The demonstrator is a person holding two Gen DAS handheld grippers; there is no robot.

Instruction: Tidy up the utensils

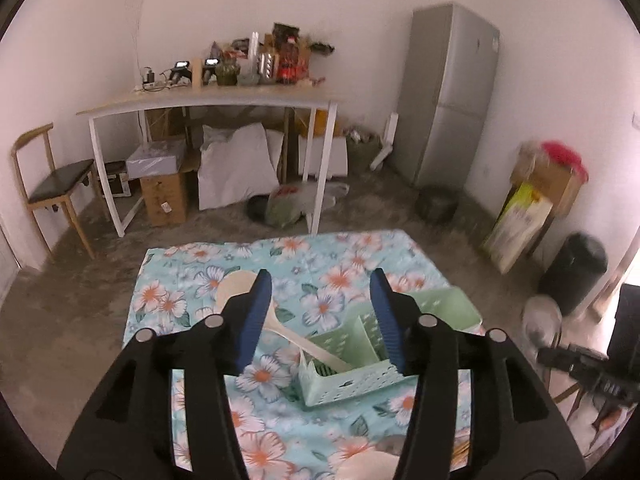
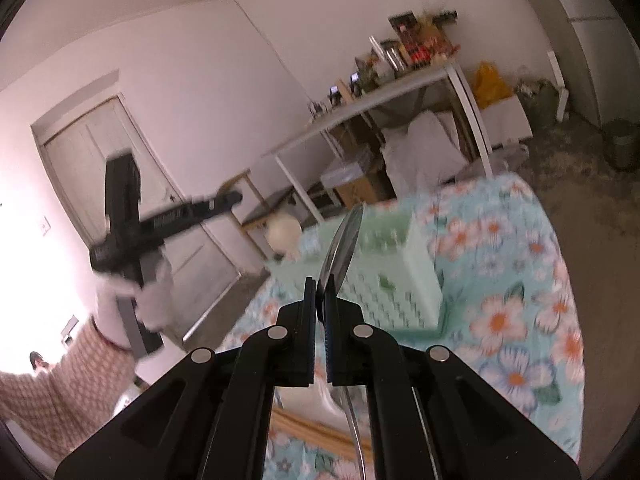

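The right tongs (image 2: pixel 320 292) are pinched tight on a metal spoon (image 2: pixel 344 240), gripping it low on the bowl where it meets the neck, so the bowl stands up and away past the fingertips, edge-on to the lens, while the thin handle trails back under the jaws toward the person. The green slotted basket (image 2: pixel 396 280) lies just ahead of those tips and a little to their right on the flowered cloth (image 2: pixel 520 280), so the spoon's long axis already points roughly at it; my judgement is that the coming move is a short carry forward and a tip-down into one of its compartments, and the right hand is clearly the nearer one for that. The left tongs (image 1: pixel 320 312) stand about half open with nothing between the blue pads (image 1: pixel 256 312); directly below and ahead of them a cream rice paddle (image 1: pixel 236 284) leans with its handle down in the basket (image 1: pixel 352 384) and its blade out over the rim, up and to the left of the gap. The left view shows the dividers inside the basket and the paddle's full slant, which the blurred right view does not; the right view alone shows the spoon and the grip on it, plus wooden sticks, perhaps chopsticks (image 2: pixel 316 432), lying under the right jaws.
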